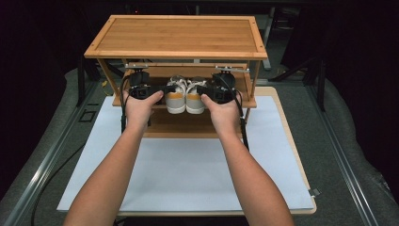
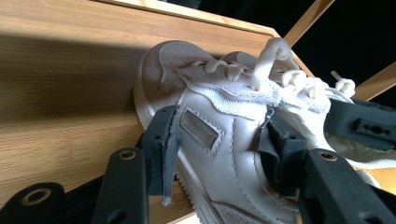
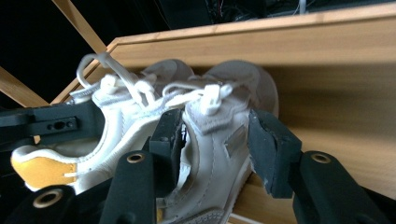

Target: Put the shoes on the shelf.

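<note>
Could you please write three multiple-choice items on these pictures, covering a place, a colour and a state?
1. Where do the two shoes stand?
A. on the top board of the wooden rack
B. on the middle shelf of the wooden rack
C. on the white mat in front of the rack

2. What colour are the heel patches of the shoes?
A. orange-yellow
B. blue
C. green

3. How does the left gripper stand to its shoe?
A. it lies flat on the mat, away from the shoe
B. its jaws are shut tight, with nothing between them
C. its jaws straddle the shoe's side wall

Answers: 1 B, the high view shows them under the top board; 2 A, both heels show orange-yellow there; 3 C, the left gripper view shows one pad on either side of the shoe's side wall.
</note>
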{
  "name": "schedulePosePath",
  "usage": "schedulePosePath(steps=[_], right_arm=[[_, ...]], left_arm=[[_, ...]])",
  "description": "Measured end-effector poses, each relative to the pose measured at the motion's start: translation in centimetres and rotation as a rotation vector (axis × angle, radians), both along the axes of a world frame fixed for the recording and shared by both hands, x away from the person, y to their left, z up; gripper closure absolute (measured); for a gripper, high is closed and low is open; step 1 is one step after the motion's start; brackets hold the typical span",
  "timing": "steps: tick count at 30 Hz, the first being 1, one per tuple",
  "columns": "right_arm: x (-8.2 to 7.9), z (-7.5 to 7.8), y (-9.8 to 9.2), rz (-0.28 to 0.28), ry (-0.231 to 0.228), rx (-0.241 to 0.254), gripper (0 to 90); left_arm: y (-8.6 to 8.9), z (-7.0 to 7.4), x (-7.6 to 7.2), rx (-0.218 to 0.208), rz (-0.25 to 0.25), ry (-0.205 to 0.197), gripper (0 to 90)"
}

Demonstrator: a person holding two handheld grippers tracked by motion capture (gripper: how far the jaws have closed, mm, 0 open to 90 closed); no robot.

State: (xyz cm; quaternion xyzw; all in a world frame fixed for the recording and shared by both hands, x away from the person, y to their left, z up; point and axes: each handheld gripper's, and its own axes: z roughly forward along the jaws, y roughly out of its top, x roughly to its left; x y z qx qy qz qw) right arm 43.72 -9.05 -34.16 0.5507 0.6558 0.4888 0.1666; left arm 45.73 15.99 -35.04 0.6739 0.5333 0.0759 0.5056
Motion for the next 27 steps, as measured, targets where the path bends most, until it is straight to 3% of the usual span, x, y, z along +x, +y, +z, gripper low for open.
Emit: schedulePosePath(steps=[8, 10, 12, 15, 19, 22, 25, 27], right_arm=[[-0.2, 0.2, -0.2, 0.016, 0.014, -0.006, 57.0], [-0.3, 0.2, -0.2, 0.007, -0.012, 0.002, 57.3], [-0.3, 0.2, -0.3, 0.0, -0.009, 0.003, 57.5], [-0.3, 0.2, -0.4, -0.002, -0.014, 0.009, 57.6], [-0.6, 0.4, -0.5, -0.002, -0.018, 0.007, 58.4], [-1.1, 0.7, -0.6, 0.0, -0.015, 0.003, 58.6], [-1.4, 0.9, -0.8, -0.002, -0.041, 0.015, 58.7], [-1.8, 1.1, -1.0, -0.009, -0.05, 0.009, 58.7]], left_arm=[[0.2, 0.0, 0.1, -0.003, 0.007, 0.006, 46.7], [0.1, 0.1, 0.2, -0.014, 0.015, 0.02, 45.7], [0.0, 0.3, 0.0, -0.044, 0.017, 0.002, 41.9], [0.0, 0.7, -0.2, -0.015, 0.009, -0.007, 41.1], [0.6, 0.7, -0.6, -0.036, 0.011, -0.031, 41.6], [0.9, 1.0, -1.1, -0.044, 0.013, -0.048, 43.8], [1.4, 1.5, -1.8, -0.056, 0.023, -0.078, 47.2], [1.8, 1.7, -2.2, -0.038, 0.03, -0.107, 50.3]])
